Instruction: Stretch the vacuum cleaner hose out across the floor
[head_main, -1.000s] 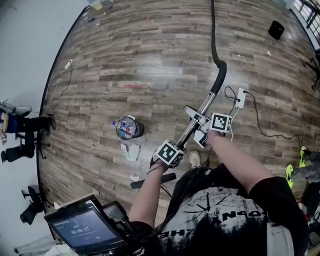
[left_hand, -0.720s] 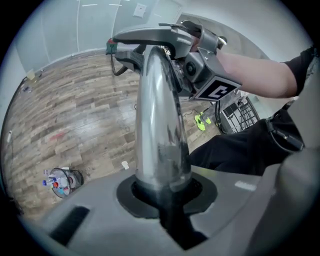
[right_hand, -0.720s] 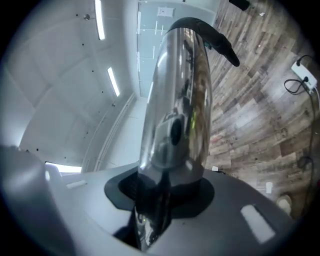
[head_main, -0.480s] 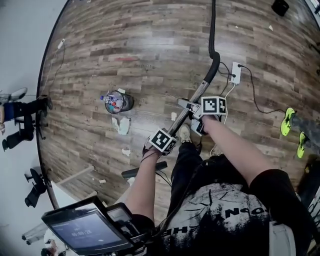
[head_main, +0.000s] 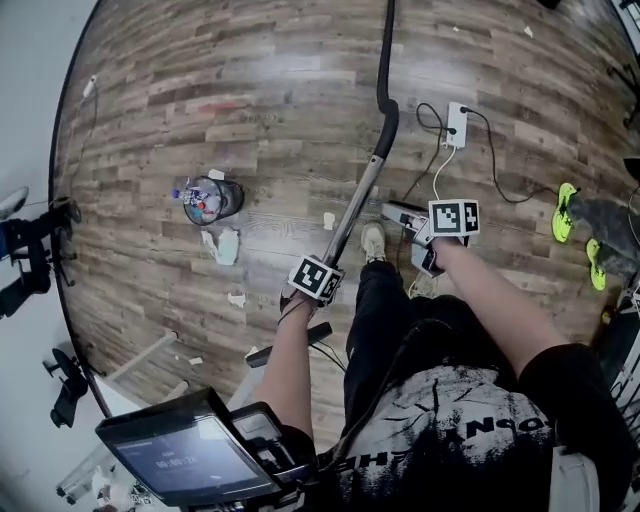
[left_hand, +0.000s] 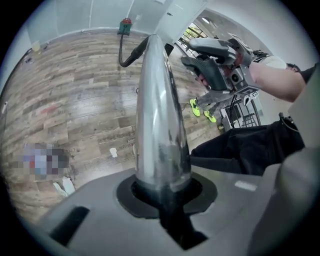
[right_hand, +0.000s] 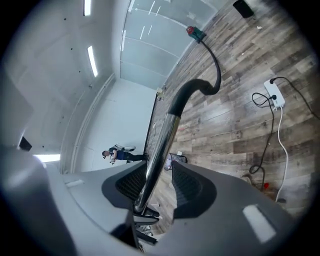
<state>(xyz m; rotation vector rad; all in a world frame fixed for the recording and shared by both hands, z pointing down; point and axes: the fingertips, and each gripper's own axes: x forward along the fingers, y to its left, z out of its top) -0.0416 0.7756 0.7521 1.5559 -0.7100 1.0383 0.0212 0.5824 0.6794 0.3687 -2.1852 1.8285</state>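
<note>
Hose tube (head_main: 360, 195) tight inside left tool (head_main: 322, 268)

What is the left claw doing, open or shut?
Shut on the metal tube. In its own view, the left gripper has its jaws pressed against both sides of the tube, with no gap.

Wand (head_main: 352, 215) met hose (head_main: 383, 60) at its far end; bin (head_main: 207, 198) lay left of wand, power strip (head_main: 457, 122) right, shoe (head_main: 373, 240) just beside its right.

Chrome wand (head_main: 354, 207); black hose (head_main: 383, 50); wood-grain floor (head_main: 250, 110)
</note>
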